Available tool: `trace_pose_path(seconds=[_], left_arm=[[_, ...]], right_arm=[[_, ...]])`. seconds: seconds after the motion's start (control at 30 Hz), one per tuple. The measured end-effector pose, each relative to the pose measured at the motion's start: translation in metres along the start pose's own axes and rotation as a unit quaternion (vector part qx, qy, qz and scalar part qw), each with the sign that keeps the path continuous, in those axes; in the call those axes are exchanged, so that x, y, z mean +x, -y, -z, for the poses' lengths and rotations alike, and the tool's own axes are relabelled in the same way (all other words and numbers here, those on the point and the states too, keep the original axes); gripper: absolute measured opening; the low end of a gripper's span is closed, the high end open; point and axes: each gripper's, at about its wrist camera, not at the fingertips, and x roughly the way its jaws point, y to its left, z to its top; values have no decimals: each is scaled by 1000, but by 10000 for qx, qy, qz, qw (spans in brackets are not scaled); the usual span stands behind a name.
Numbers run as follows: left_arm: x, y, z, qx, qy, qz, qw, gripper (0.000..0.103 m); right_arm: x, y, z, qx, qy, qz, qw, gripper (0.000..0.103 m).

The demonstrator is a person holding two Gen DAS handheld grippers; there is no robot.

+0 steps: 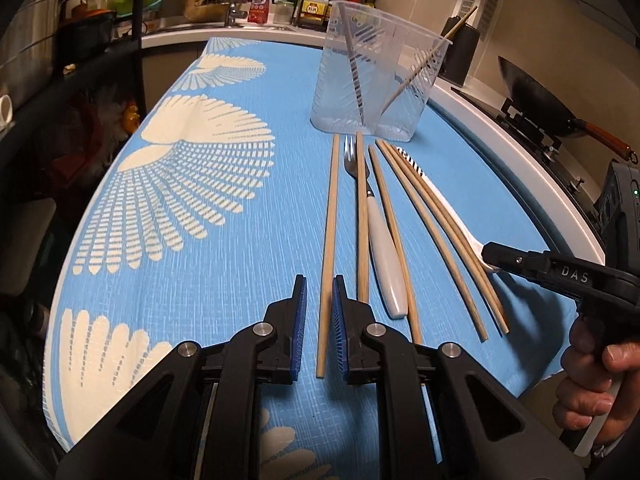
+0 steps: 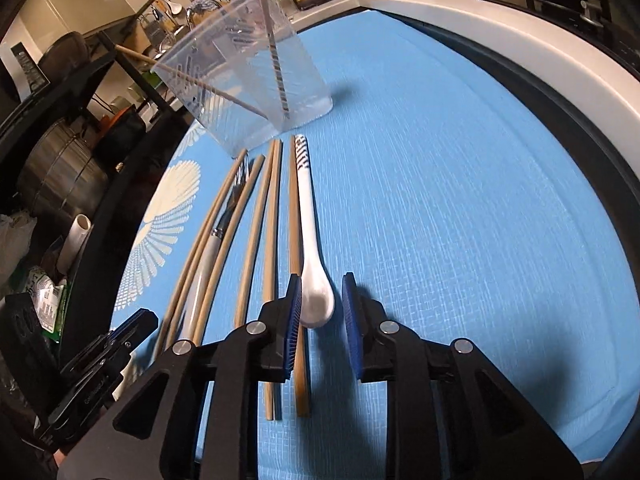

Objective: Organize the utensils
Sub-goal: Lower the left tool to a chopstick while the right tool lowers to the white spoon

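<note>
Several wooden chopsticks, a white-handled fork (image 1: pixel 382 256) and a white ceramic spoon (image 2: pixel 316 296) lie side by side on the blue tablecloth (image 1: pixel 200 280). A clear plastic holder (image 1: pixel 376 76) behind them holds two sticks; it also shows in the right wrist view (image 2: pixel 248 64). My left gripper (image 1: pixel 320 292) is open, its jaws astride the leftmost chopstick (image 1: pixel 329 240). My right gripper (image 2: pixel 322 292) is open, its jaws astride the spoon's bowl; it shows in the left wrist view (image 1: pixel 490 256). In the right wrist view the fork (image 2: pixel 208 252) lies among the left chopsticks.
The white counter edge (image 1: pixel 520 152) runs along the right, with a wok (image 1: pixel 540 96) on the stove beyond. A sink, bottles and a rack stand at the back (image 1: pixel 260 4). Dark shelving with pots (image 2: pixel 60 168) stands left of the table.
</note>
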Motion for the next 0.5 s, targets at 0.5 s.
trace_pose_path(seconds=[0.5], left_arm=[[7,24,11,557,-38,-386,9977,13]], right_arm=[[-1,-11,11,-308,159,262,9991,15]])
